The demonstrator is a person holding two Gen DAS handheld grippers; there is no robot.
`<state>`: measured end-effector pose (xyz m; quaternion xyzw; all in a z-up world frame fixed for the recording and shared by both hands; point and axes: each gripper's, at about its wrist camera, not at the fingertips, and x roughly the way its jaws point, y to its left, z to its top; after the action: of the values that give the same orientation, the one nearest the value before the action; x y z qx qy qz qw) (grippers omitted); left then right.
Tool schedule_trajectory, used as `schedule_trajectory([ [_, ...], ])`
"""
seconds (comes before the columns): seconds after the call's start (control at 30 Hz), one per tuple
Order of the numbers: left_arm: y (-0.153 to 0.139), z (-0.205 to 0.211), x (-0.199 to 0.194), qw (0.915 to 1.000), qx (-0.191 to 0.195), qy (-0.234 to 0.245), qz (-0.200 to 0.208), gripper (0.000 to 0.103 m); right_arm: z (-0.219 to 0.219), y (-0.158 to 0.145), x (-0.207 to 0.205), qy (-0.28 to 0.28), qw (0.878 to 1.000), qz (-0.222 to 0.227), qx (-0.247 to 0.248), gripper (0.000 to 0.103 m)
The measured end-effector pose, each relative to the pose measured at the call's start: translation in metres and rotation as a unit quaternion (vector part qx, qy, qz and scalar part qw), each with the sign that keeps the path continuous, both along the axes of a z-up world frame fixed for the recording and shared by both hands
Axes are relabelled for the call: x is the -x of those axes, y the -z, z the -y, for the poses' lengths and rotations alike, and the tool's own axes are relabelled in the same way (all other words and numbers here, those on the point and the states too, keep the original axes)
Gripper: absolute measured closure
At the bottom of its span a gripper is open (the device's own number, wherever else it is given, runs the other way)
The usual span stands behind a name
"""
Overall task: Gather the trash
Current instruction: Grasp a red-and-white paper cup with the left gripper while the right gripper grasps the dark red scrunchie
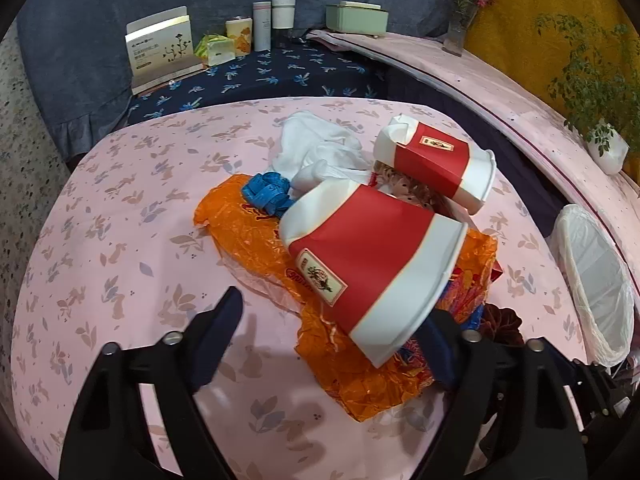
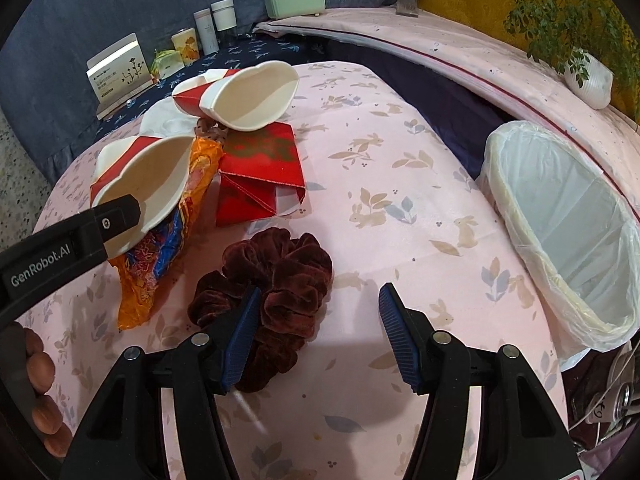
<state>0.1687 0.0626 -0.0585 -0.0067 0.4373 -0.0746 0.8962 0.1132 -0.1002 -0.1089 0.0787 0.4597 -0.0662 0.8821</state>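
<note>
The left gripper (image 1: 340, 320) is spread wide and straddles the rim end of the near paper cup (image 1: 368, 264); one finger appears to sit at or inside the mouth at 3 o'clock, the other stands clear at 9 o'clock, and no pinch is made yet. The cup lies on its side on the orange wrapper (image 1: 248, 232), long axis running from 4 o'clock (open rim) toward 11 o'clock (base). In the right wrist view the left finger reaches the cup mouth, so the left hand is the nearer one. The right gripper (image 2: 316, 332) is also spread, holds nothing, and hovers low over the pink tablecloth (image 2: 400, 168) beside the brown scrunchie (image 2: 272, 280). The lined trash bin (image 2: 560, 220) stands at 2 o'clock from the right gripper. A second paper cup (image 2: 252, 96) and a red folded carton (image 2: 260, 168) lie farther out at 11 to 12 o'clock.
</note>
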Motion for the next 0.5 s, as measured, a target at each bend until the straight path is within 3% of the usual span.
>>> schedule_trajectory([
  [0.1,0.000,0.000,0.000,1.0000,0.006,0.007,-0.004,0.048,-0.001,0.002,0.000,-0.005,1.000,-0.004,-0.009,0.063],
  [0.17,-0.001,0.000,0.001,0.9998,0.012,0.012,-0.007,0.066,-0.002,0.001,0.000,-0.011,1.000,-0.004,-0.013,0.079],
  [0.43,-0.016,-0.004,0.010,0.9994,0.032,0.011,0.001,0.094,0.001,-0.018,0.009,-0.009,1.000,0.015,-0.014,0.088],
  [0.5,-0.023,-0.004,0.013,0.9992,0.038,0.013,0.005,0.096,0.005,-0.026,0.013,-0.007,1.000,0.025,-0.013,0.088],
])
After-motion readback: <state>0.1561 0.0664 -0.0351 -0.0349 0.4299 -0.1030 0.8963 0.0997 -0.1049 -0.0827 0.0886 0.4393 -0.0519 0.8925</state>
